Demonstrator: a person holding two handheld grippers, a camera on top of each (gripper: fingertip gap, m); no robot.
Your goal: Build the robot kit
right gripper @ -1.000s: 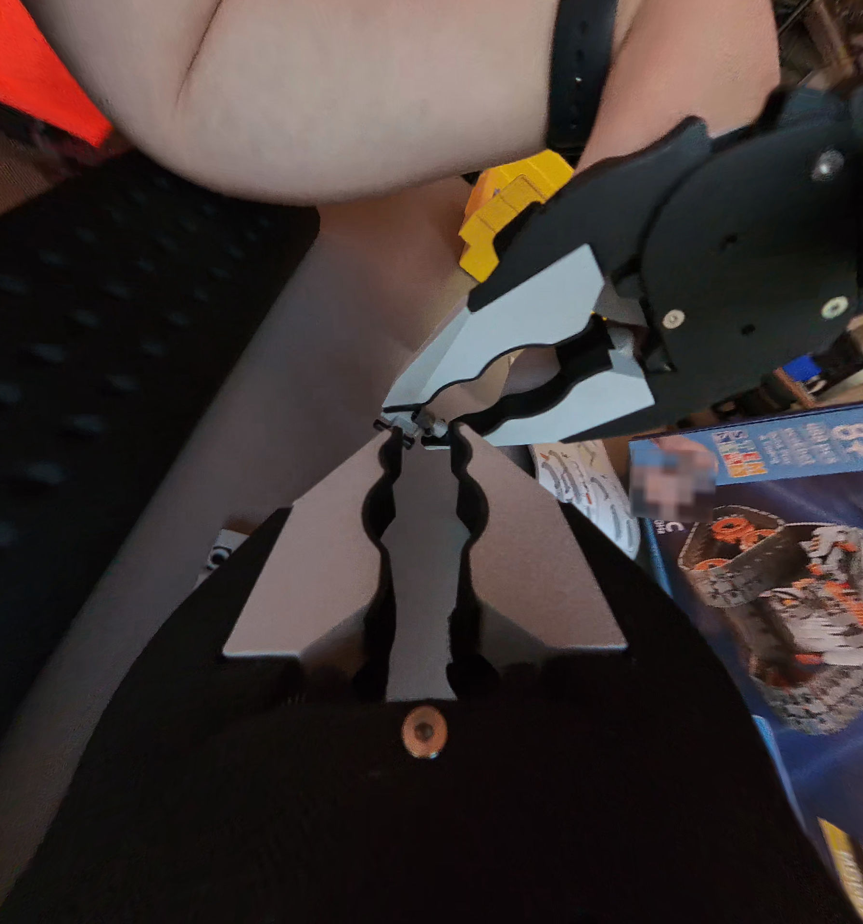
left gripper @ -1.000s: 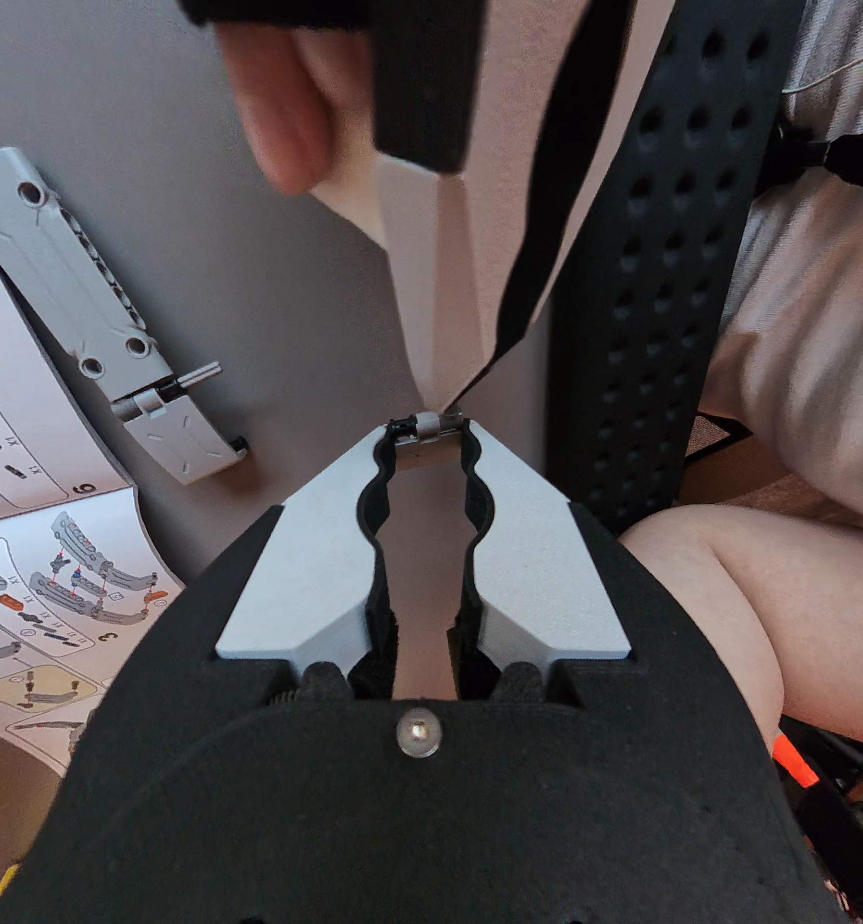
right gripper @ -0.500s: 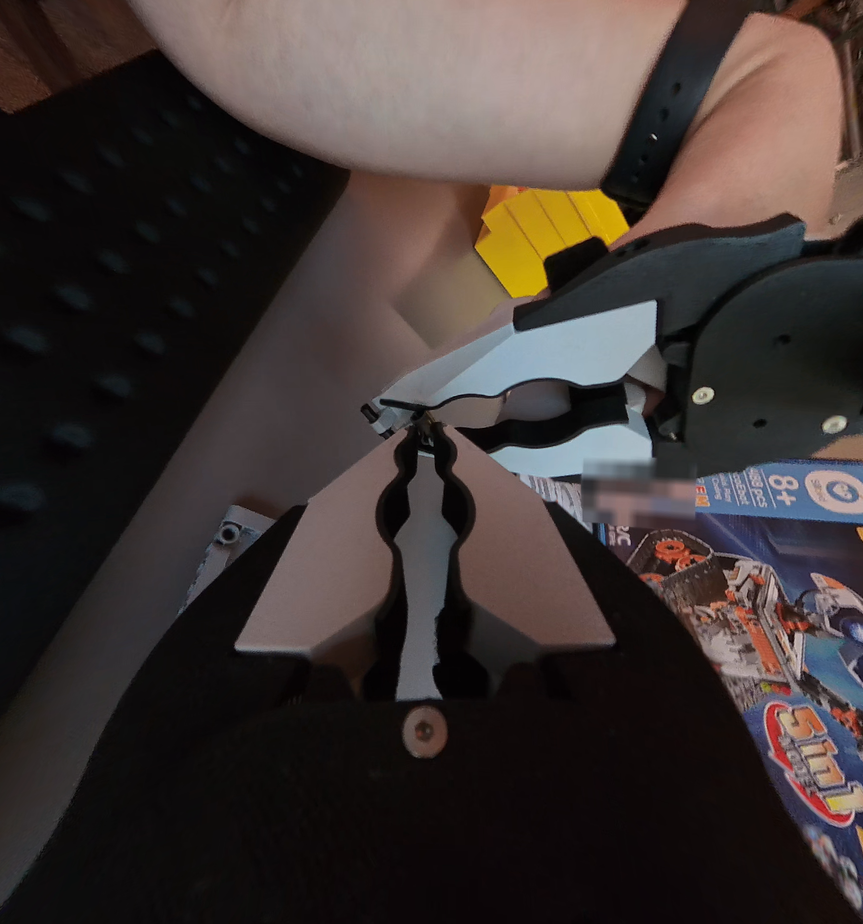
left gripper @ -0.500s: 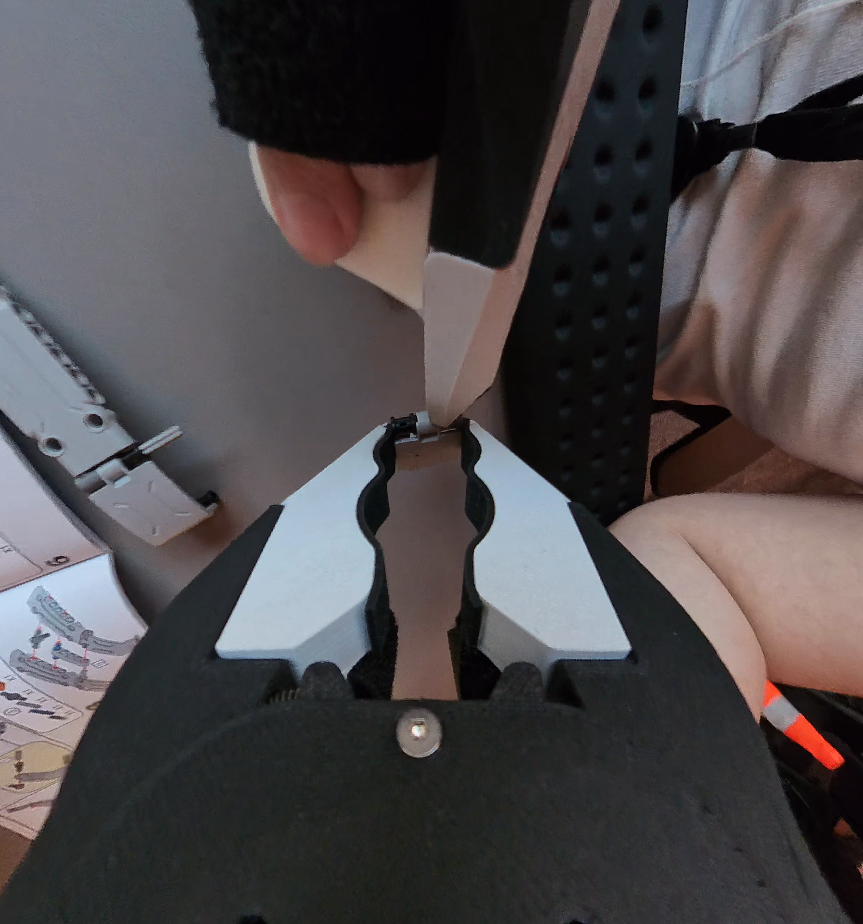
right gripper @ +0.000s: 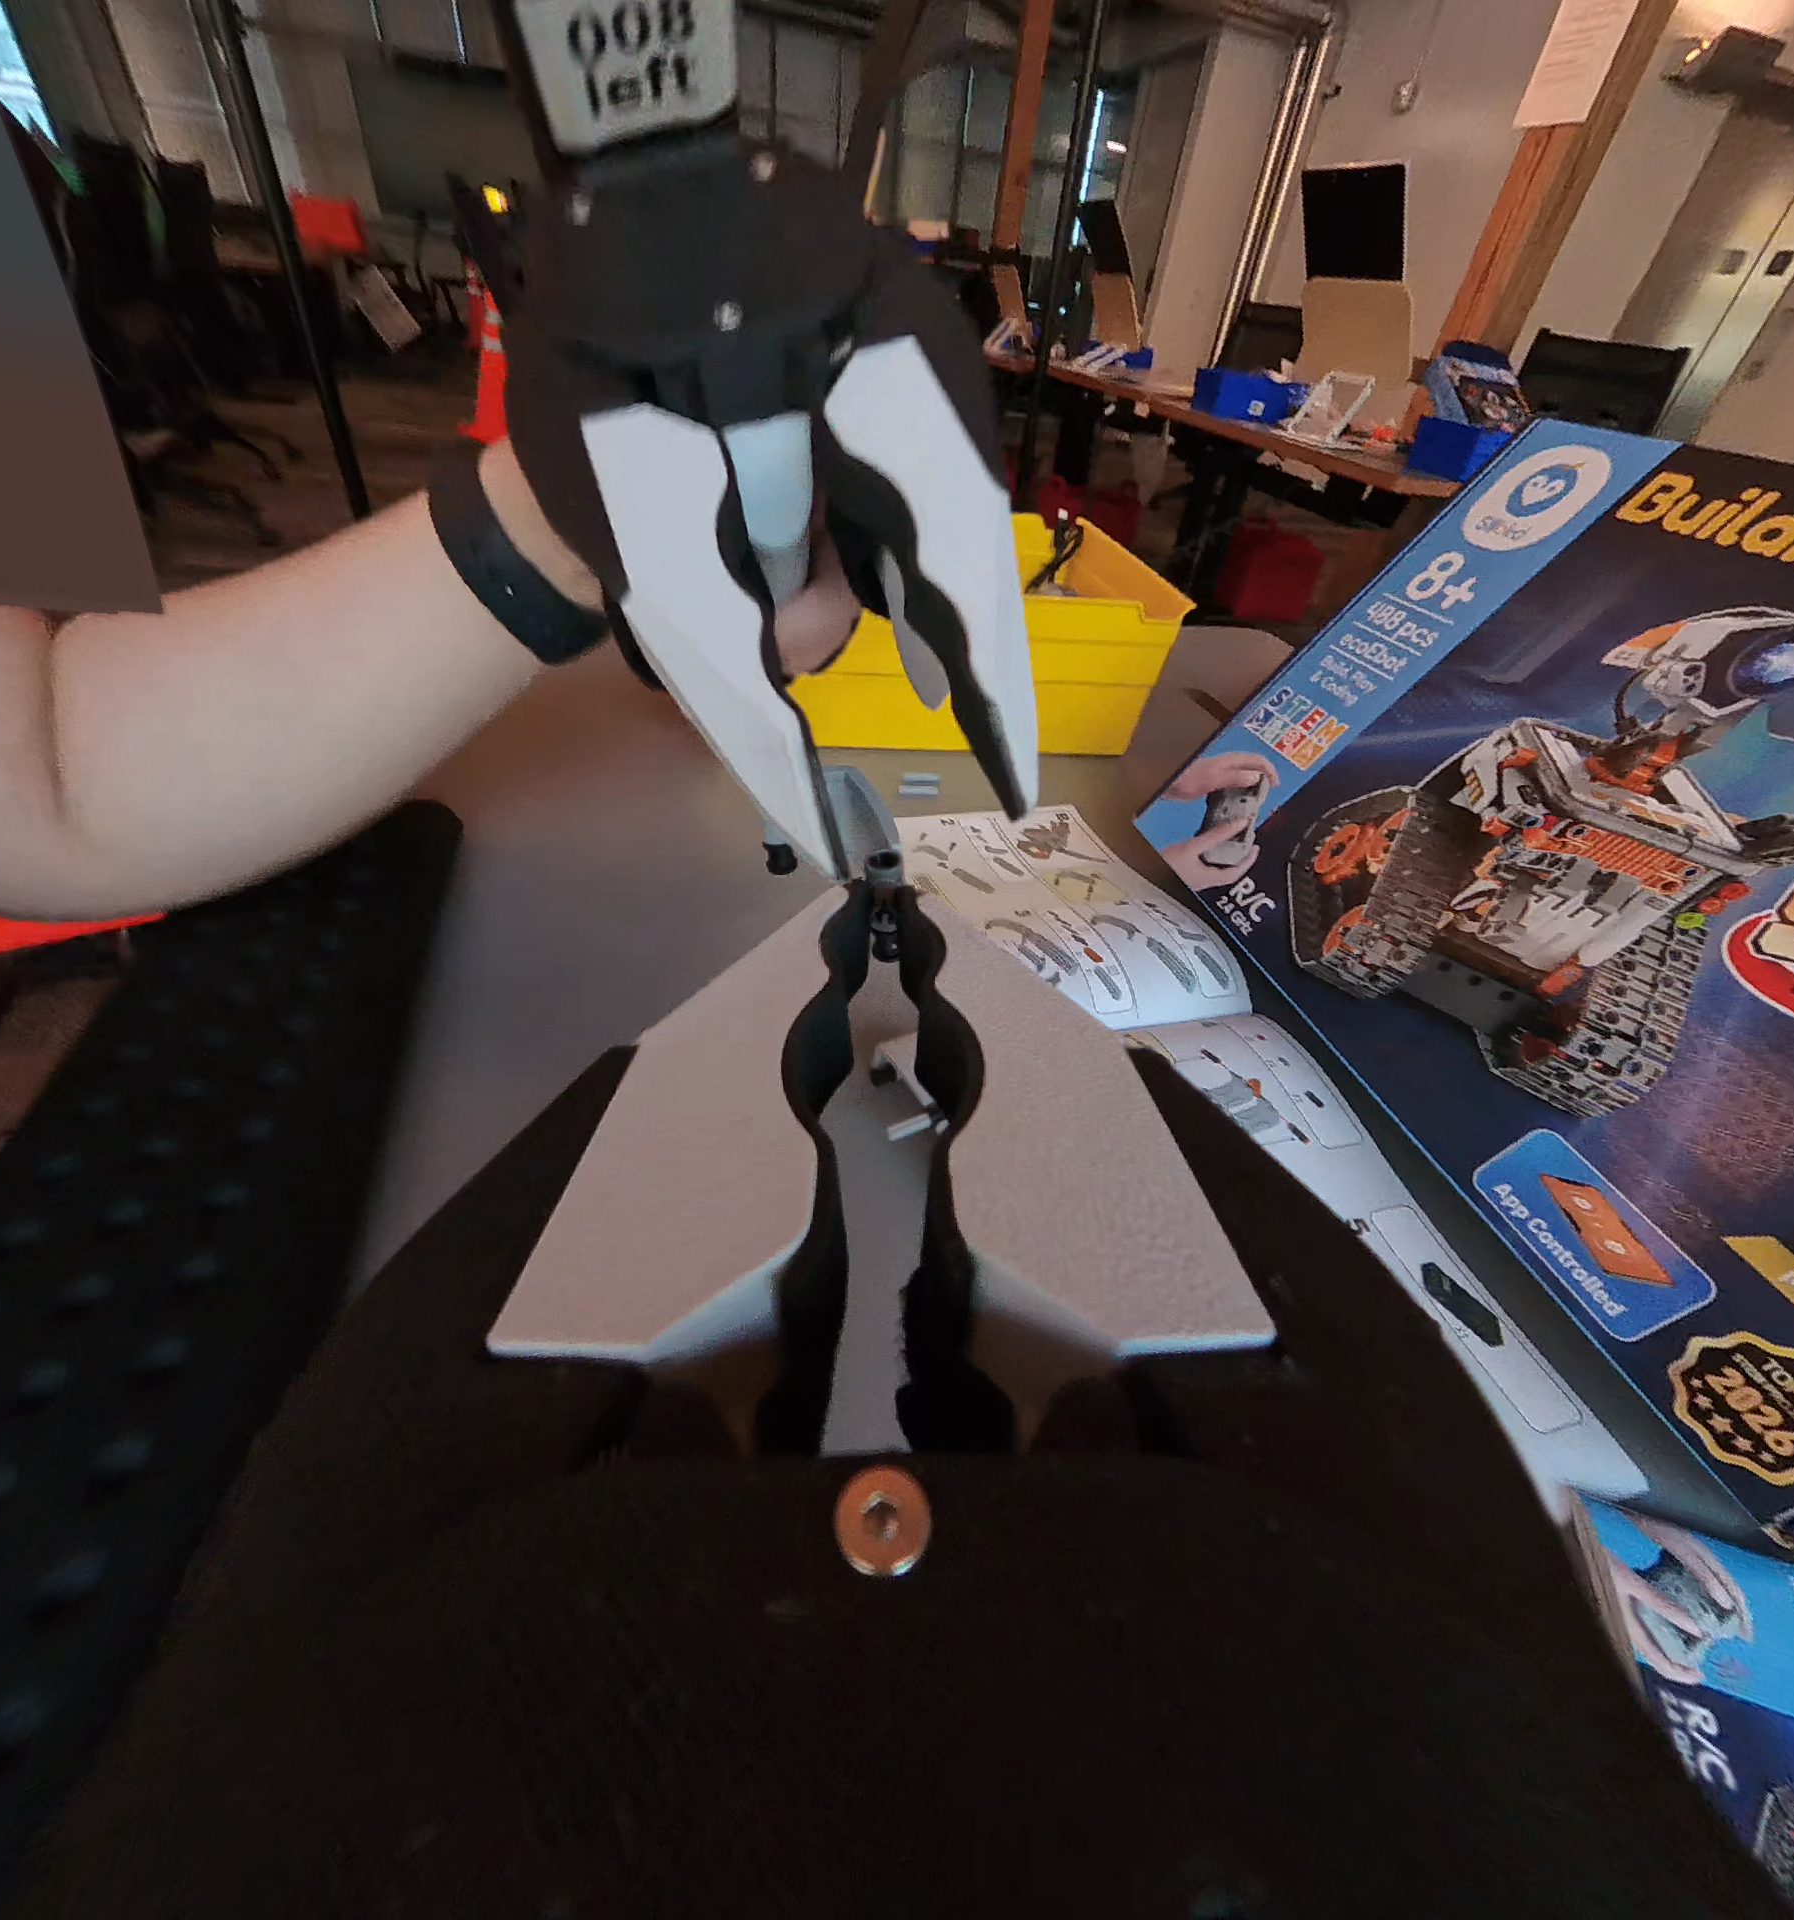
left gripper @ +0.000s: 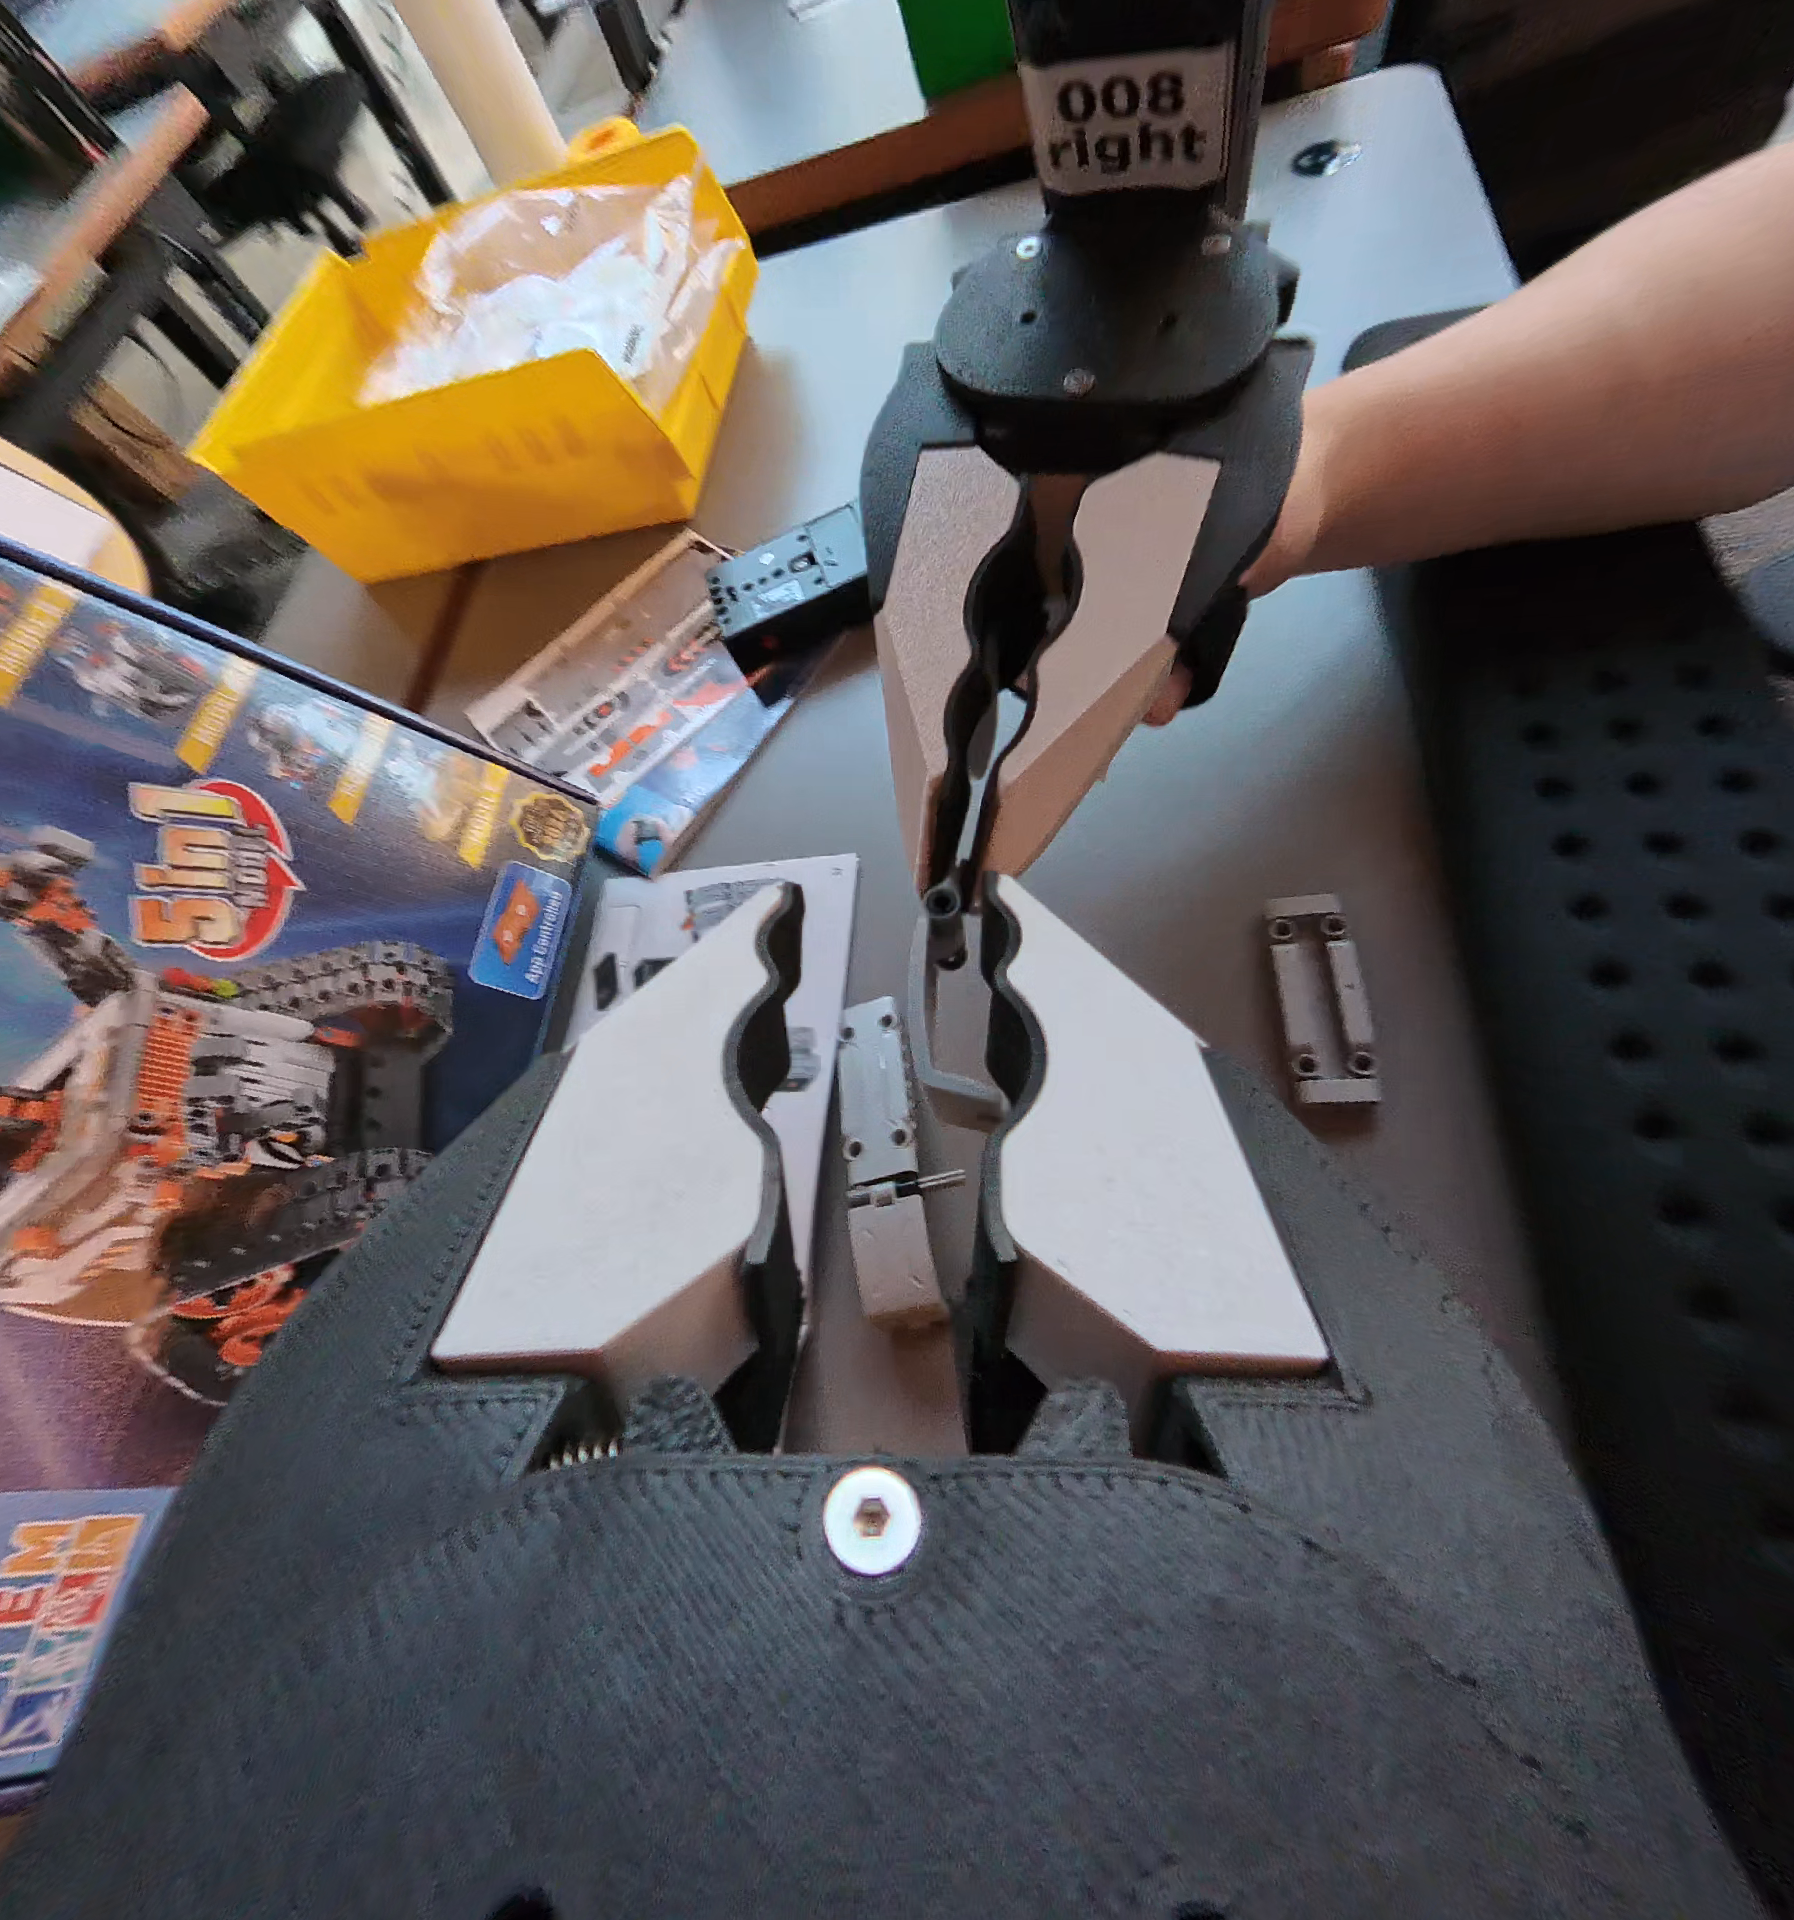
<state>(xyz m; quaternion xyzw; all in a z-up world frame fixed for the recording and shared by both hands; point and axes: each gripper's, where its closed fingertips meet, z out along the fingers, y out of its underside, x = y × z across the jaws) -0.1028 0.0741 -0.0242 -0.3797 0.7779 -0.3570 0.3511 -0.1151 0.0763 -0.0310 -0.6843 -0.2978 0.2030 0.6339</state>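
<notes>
My left gripper (left gripper: 888, 888) is open, its jaws wide apart above the table. My right gripper (right gripper: 880, 904) is shut on a small dark pin (right gripper: 882, 871). It comes down from above in the left wrist view (left gripper: 960, 873), its tips between my left fingers. A small curved grey piece (left gripper: 932, 1039) hangs at the pin (left gripper: 943, 906), against the inner side of my left gripper's right finger (left gripper: 1111, 1122). It also shows in the right wrist view (right gripper: 857, 805) beside one finger of the left gripper (right gripper: 914, 831).
A long grey assembly (left gripper: 880, 1143) and a small grey frame (left gripper: 1324, 997) lie on the grey table (left gripper: 1236, 748). An open booklet (right gripper: 1069, 914), a toy box (left gripper: 197, 935), a yellow bin (left gripper: 498, 343) and a black module (left gripper: 789, 582) are left and behind. A black perforated mat (left gripper: 1651, 1039) is right. Both grippers' tips are close together, under 4 cm apart. Left tips and right tips are each some 30 cm from the black module (left gripper: 789, 582).
My left gripper was shut on the small grey piece and has opened. Both grippers have swung to face each other, level over the table. The right gripper stays shut at the pin.
</notes>
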